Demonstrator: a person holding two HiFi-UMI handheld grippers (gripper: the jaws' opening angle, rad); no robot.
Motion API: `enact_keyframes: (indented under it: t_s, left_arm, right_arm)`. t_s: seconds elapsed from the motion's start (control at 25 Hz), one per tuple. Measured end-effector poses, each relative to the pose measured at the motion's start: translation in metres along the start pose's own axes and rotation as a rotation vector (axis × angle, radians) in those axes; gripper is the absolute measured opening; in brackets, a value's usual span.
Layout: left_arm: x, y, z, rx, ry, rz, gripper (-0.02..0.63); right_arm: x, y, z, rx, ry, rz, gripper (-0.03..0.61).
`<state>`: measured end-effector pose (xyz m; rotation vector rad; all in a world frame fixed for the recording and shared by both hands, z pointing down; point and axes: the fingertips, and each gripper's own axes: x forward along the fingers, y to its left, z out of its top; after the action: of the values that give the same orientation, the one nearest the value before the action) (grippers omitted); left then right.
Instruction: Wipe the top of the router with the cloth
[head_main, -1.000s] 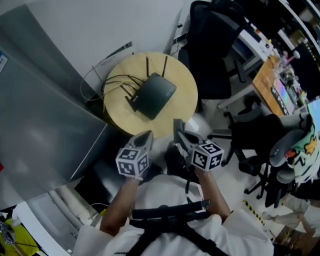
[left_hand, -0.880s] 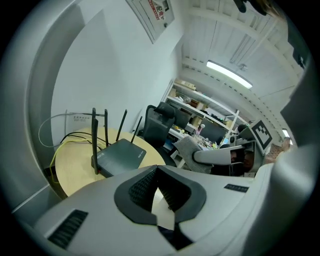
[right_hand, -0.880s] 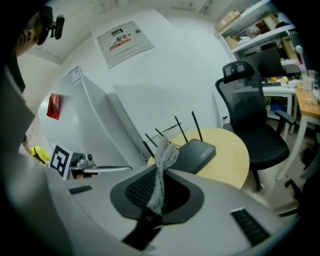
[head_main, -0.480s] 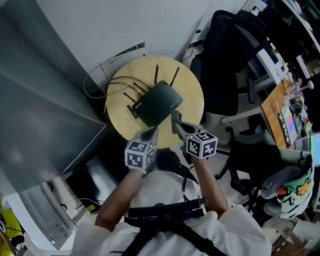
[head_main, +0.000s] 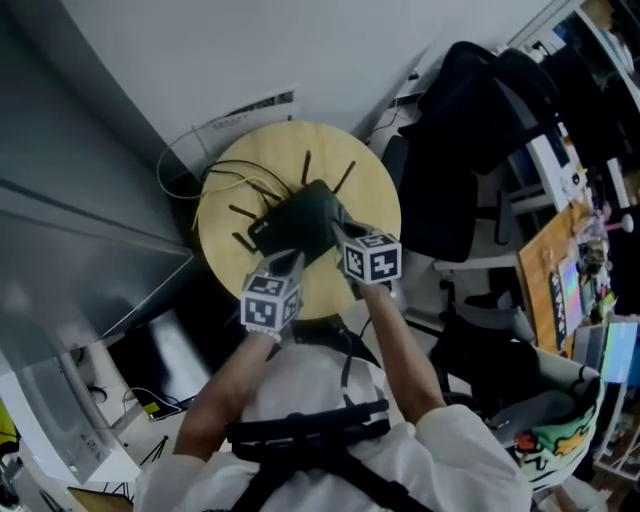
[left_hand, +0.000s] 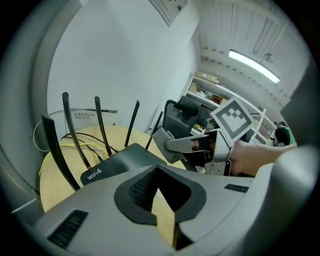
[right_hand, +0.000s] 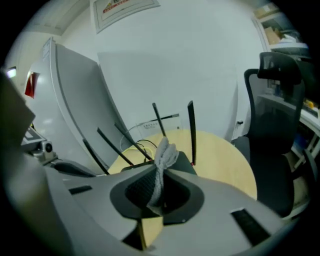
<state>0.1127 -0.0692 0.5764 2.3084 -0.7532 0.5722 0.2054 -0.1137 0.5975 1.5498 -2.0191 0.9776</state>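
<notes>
Both grippers stand farther forward than in the earlier frames, where they hung short of the table edge. In the head view, the right gripper (head_main: 337, 228) now lies over the near end of the flat, dark rectangular plastic router (head_main: 295, 218). The left gripper (head_main: 289, 264) sits just beside the router's near edge.

The router lies near the middle of the round, pale wooden table (head_main: 372, 195). Its thin black antennas (left_hand: 101, 127) stand upright. Black and yellow cables (head_main: 222, 182) trail from its far side.

The right gripper view shows the jaws of the right gripper (right_hand: 159, 192) pinching a crumpled light grey cloth (right_hand: 165, 152). The free end of the cloth projects forward above the router body. No view confirms whether cloth and router touch.

The left gripper view shows the jaws of the left gripper (left_hand: 158, 190) pressed together at the tips with nothing between them. The table surface shows through the slit behind the tips.

A black office chair (head_main: 462, 130) stands beside the table on the right.
</notes>
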Motion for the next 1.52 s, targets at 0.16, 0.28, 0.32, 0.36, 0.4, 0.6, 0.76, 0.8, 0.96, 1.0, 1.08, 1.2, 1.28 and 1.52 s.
enact_keyframes:
  t_s: [0.16, 0.28, 0.32, 0.36, 0.4, 0.6, 0.76, 0.8, 0.96, 1.0, 1.08, 1.2, 1.28, 1.52]
  left_arm:
    - [0.009, 0.007, 0.002, -0.040, 0.002, 0.028, -0.009]
    - [0.014, 0.009, 0.004, -0.065, 0.001, 0.040, -0.010]
    - [0.015, 0.011, 0.003, -0.070, 0.003, 0.044, -0.010]
    - [0.017, 0.012, 0.001, -0.077, 0.008, 0.048, -0.010]
    - [0.018, 0.014, -0.002, -0.085, 0.013, 0.052, -0.009]
    - [0.018, 0.023, -0.012, -0.119, 0.026, 0.073, -0.009]
    - [0.017, 0.028, -0.017, -0.133, 0.030, 0.090, -0.009]
    - [0.017, 0.030, -0.018, -0.137, 0.029, 0.093, -0.009]
    - [0.015, 0.035, -0.018, -0.141, 0.031, 0.103, -0.009]
    - [0.015, 0.037, -0.018, -0.144, 0.029, 0.106, -0.010]
    - [0.013, 0.040, -0.019, -0.148, 0.030, 0.112, -0.010]
    - [0.011, 0.042, -0.022, -0.146, 0.040, 0.115, -0.009]
    - [0.010, 0.044, -0.023, -0.137, 0.046, 0.124, -0.009]
    - [0.008, 0.056, -0.028, -0.124, 0.076, 0.177, -0.009]
  right_arm:
    - [0.031, -0.022, 0.017, -0.091, 0.055, -0.045, 0.037]
    - [0.054, -0.036, 0.020, -0.221, 0.112, -0.096, 0.037]
    - [0.062, -0.039, 0.021, -0.271, 0.128, -0.112, 0.037]
    - [0.069, -0.040, 0.021, -0.314, 0.145, -0.129, 0.037]
    - [0.076, -0.042, 0.021, -0.350, 0.162, -0.144, 0.037]
    - [0.105, -0.045, 0.018, -0.462, 0.229, -0.181, 0.037]
    - [0.115, -0.047, 0.016, -0.476, 0.263, -0.183, 0.037]
    - [0.118, -0.047, 0.016, -0.477, 0.266, -0.180, 0.037]
    - [0.126, -0.051, 0.009, -0.485, 0.297, -0.188, 0.037]
    - [0.126, -0.052, 0.008, -0.486, 0.301, -0.192, 0.037]
    - [0.129, -0.052, 0.009, -0.480, 0.294, -0.184, 0.037]
    - [0.133, -0.047, 0.010, -0.457, 0.288, -0.152, 0.037]
    - [0.134, -0.041, 0.008, -0.446, 0.294, -0.130, 0.037]
    - [0.137, 0.005, -0.006, -0.454, 0.310, -0.034, 0.037]
